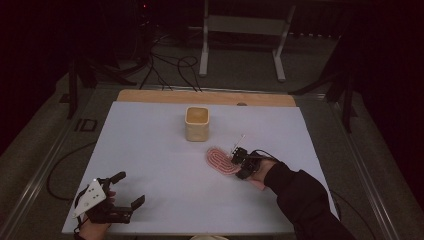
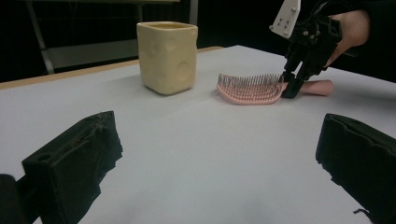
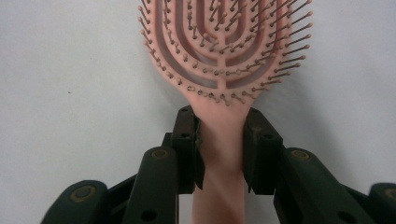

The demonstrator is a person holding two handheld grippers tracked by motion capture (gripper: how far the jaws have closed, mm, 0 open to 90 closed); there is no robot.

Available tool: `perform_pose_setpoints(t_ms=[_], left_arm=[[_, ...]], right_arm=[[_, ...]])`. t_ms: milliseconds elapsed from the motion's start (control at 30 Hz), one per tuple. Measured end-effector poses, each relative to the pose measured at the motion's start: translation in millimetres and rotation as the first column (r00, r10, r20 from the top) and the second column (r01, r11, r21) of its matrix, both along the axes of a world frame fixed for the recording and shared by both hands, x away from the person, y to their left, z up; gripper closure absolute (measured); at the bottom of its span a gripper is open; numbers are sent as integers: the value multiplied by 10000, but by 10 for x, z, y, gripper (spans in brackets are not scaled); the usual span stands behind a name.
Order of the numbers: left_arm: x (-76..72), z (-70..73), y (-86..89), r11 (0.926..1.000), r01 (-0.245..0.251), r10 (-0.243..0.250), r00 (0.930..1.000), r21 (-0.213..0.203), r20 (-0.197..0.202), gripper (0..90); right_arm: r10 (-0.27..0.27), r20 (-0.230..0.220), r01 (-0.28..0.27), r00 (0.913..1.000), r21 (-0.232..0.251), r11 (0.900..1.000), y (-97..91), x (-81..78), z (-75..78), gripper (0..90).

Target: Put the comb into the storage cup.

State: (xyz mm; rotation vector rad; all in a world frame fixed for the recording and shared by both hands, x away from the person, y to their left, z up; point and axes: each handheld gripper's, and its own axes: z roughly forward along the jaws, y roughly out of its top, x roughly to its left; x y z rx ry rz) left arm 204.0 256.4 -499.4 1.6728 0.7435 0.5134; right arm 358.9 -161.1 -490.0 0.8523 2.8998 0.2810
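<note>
Left gripper [image 1: 125, 189] rests on the near left part of the white table [image 1: 165, 200], held in a hand [image 1: 92, 225], its two black jaws spread wide with only bare tabletop between them — released, holding nothing. Ahead of it and a little to its right stands a cream square cup [image 2: 168, 56], upright, its sides marked with round dimples. Further to that gripper's right lies the pink hairbrush [image 2: 250, 88], flat on the table with its bristles up and its head turned toward the cup, near it but apart.

Right gripper [image 3: 222, 144] sits at the neck of the hairbrush [image 3: 224, 51], where the head narrows into the handle — its jaws pressed against both sides of the pink handle, clenched on it. Seen from above, the brush head [image 1: 221, 160] lies just beyond that gripper's tips, and the cup [image 1: 197, 123] stands further out, ahead and to its left. A dark sleeve [image 1: 305, 200] runs back from the right gripper toward the near edge of the table.
</note>
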Motion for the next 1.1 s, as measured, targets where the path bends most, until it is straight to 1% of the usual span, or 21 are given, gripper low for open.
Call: perform_pose_setpoints(t_ms=[200, 233, 333, 433, 500, 567, 600, 633, 700, 800, 833, 867, 900, 933, 967, 1100], left_arm=[[2, 0, 1, 10000, -14, 14, 10000, -1, 1, 1], [3, 0, 1, 10000, -14, 14, 10000, 2, -8, 1], [3, -2, -2, 10000, -16, 16, 10000, 5, -12, 1], [4, -1, 1, 10000, -29, 29, 10000, -1, -14, 1], [4, -2, -2, 10000, -28, 28, 10000, 8, -16, 1], [3, -2, -3, 10000, -29, 29, 10000, 14, -17, 1], [3, -1, -3, 10000, -25, 25, 10000, 15, -14, 1], [3, -1, -2, 10000, -21, 21, 10000, 11, -7, 1], [2, -1, -1, 10000, -40, 40, 10000, 13, -8, 1], [3, -2, -3, 10000, -28, 28, 10000, 18, -12, 1], [4, -3, -3, 10000, -25, 25, 10000, 13, -18, 1], [4, -3, -3, 10000, -28, 28, 10000, 24, -18, 1], [3, -2, -3, 10000, -34, 34, 10000, 20, -18, 1], [3, -2, -2, 10000, -36, 36, 10000, 15, -11, 1], [3, -2, -2, 10000, -36, 36, 10000, 15, -11, 1], [3, -4, -3, 10000, -34, 34, 10000, 16, -24, 1]], right_arm=[[35, 263, -41, 9996, 232, 9997, -31, -34, -6, 701], [-13, 356, -1, 9994, 417, 9991, -54, -49, -8, 702], [79, 493, -109, 9988, 611, 9981, -82, -60, -9, 703], [39, 576, -85, 9983, 798, 9968, -94, -74, -6, 703], [-1, 535, -52, 9986, 993, 9950, -105, -78, 8, 703], [-30, 598, -32, 9982, 1024, 9947, -106, -85, 17, 703], [42, 604, -105, 9982, 1055, 9944, -111, -86, 27, 703], [17, 662, -97, 9978, 1211, 9926, -120, -89, 49, 703], [12, 729, -111, 9973, 1362, 9906, -130, -92, 70, 704], [22, 768, -135, 9970, 1457, 9892, -137, -98, 96, 704], [15, 815, -151, 9967, 1663, 9860, -147, -104, 119, 704], [-113, 794, -27, 9968, 1740, 9847, -149, -112, 135, 704], [-74, 907, -90, 9958, 1790, 9838, -158, -110, 146, 704], [-157, 909, -22, 9957, 1932, 9812, -164, -115, 159, 704], [-157, 909, -22, 9957, 1932, 9812, -164, -115, 159, 704], [-227, 965, -17, 9951, 2460, 9693, -210, -154, 208, 704]])
